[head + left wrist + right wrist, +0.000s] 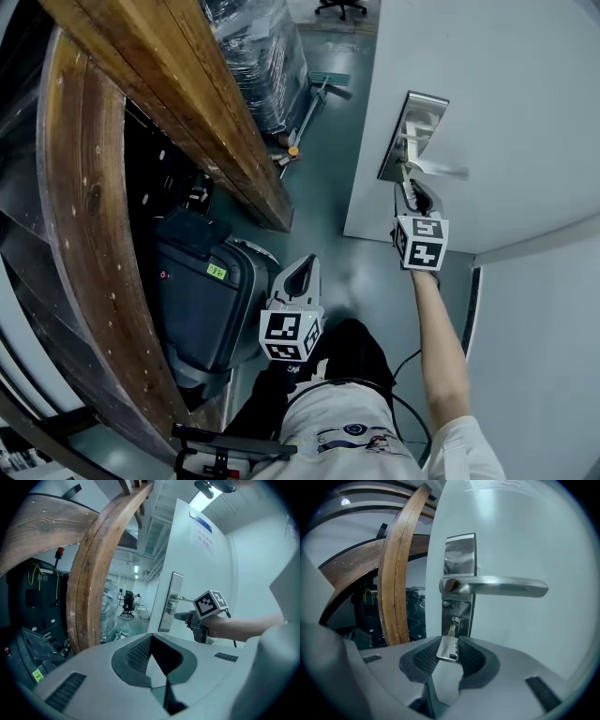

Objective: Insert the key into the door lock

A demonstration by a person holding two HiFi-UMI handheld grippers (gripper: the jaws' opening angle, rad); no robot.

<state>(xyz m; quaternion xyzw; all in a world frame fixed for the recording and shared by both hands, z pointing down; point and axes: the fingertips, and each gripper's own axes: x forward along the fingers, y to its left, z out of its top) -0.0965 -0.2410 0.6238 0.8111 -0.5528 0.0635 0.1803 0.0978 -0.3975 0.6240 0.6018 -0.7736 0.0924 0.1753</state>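
Note:
A silver key (pixel 448 648) lies flat between the pads of my right gripper (pixel 449 651), which is shut on the edges of its head. The blade reaches into the keyhole (pixel 453 622) of the steel lock plate (pixel 460 550), just below the lever handle (pixel 497 586) on the white door (pixel 525 536). In the head view the right gripper (pixel 410 190) is at the lock plate (pixel 412 122), arm stretched out. My left gripper (pixel 302 265) hangs back above the person's knee, jaws together and empty. From the left gripper view, its tips (pixel 152 635) point toward the right gripper (pixel 185 616).
Large curved wooden beams (pixel 84 234) fill the left side. A black suitcase (pixel 202 300) stands on the floor beside them. A plastic-wrapped pallet (pixel 253 56) and a floor tool (pixel 314 98) lie farther off. The open doorway edge is left of the lock plate.

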